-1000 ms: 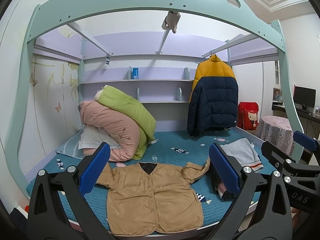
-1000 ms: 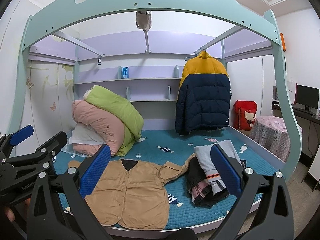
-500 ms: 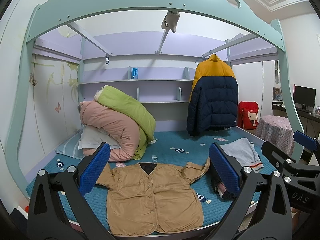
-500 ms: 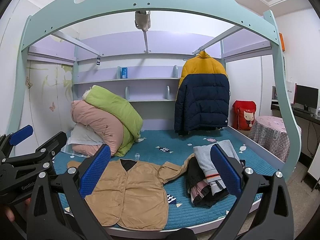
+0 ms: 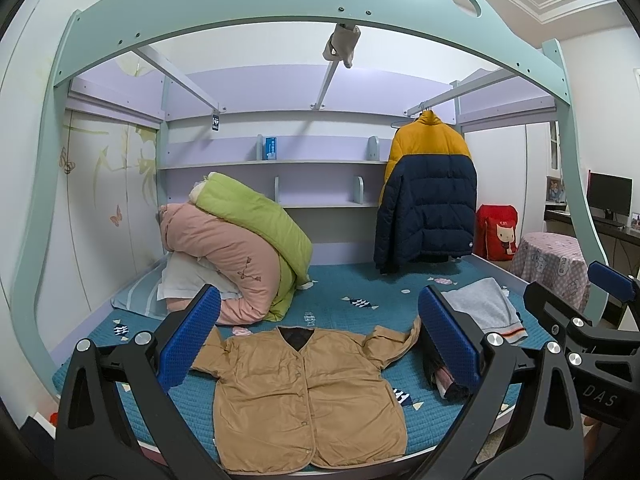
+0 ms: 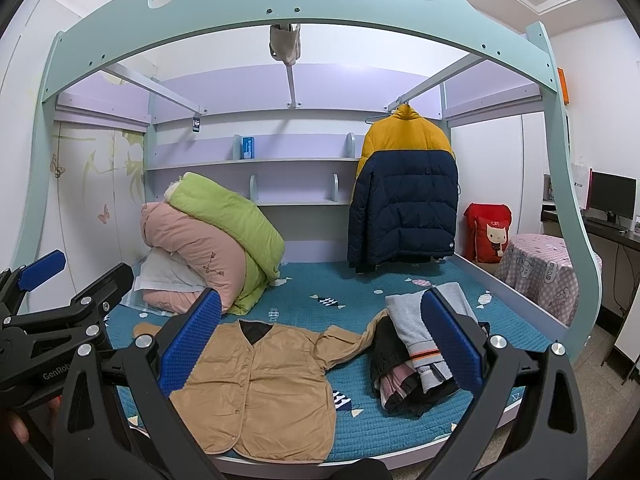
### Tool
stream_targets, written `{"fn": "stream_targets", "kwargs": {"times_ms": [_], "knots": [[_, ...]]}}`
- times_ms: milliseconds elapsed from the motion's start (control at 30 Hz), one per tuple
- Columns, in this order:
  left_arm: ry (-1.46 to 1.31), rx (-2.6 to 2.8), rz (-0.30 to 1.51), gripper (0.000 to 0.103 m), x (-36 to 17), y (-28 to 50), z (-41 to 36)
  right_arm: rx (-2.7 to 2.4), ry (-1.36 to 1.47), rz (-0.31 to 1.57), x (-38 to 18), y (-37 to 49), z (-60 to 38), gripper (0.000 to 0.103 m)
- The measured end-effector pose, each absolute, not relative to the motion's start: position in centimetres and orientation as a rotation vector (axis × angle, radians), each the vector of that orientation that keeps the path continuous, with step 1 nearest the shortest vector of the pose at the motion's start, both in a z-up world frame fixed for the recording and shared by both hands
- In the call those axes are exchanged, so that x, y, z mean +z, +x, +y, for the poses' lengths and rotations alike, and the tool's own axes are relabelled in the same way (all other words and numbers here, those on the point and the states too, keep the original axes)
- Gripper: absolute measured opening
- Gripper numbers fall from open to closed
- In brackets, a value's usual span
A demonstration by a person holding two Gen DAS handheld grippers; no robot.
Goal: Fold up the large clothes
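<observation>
Teal bed (image 5: 352, 292), one tan jacket (image 5: 308, 392) flat, two grippers' fingers (image 5: 192, 336) spread, empty.

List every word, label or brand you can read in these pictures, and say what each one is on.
"DAS": on the black body of the right gripper, seen from the left wrist view; more letters may be hidden.
"GenRob": on the black body of the left gripper, cut off by a finger in front.
"CAT": small, on the red bag with the cartoon cat.
Blue box on the shelf: print too small to read.
Hanging tag under the beam: unreadable.
</observation>
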State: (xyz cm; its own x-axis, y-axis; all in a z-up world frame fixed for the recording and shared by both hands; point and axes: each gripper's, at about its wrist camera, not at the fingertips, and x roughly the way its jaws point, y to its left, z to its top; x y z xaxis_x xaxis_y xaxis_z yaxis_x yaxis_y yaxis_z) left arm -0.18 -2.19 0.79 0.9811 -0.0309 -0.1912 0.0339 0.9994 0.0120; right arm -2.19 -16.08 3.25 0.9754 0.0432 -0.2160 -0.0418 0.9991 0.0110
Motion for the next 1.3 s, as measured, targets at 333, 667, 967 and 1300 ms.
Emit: {"fn": "stream_targets", "kwargs": {"times_ms": [333, 667, 967, 1300], "knots": [[0.016, -0.032, 0.191, 0.098, 0.64, -0.30, -2.19, 0.042, 0.006, 0.216, 3.24, -2.22, -16.15, 0.096], [0.016, -0.032, 0.192, 0.098, 0.54, -0.34, -2.17, 0.044, 0.007, 0.217, 3.19, -2.17, -16.15, 0.096], [0.016, -0.032, 0.192, 0.098, 0.51, -0.32, -2.24, 0.042, 0.005, 0.216, 3.09, -2.23, -16.10, 0.096], [0.016, -0.032, 0.198, 0.098, 0.47, 0.16, -2.35, 0.042, 0.007, 0.219, 2.94, -2.20, -16.32, 0.096]]}}
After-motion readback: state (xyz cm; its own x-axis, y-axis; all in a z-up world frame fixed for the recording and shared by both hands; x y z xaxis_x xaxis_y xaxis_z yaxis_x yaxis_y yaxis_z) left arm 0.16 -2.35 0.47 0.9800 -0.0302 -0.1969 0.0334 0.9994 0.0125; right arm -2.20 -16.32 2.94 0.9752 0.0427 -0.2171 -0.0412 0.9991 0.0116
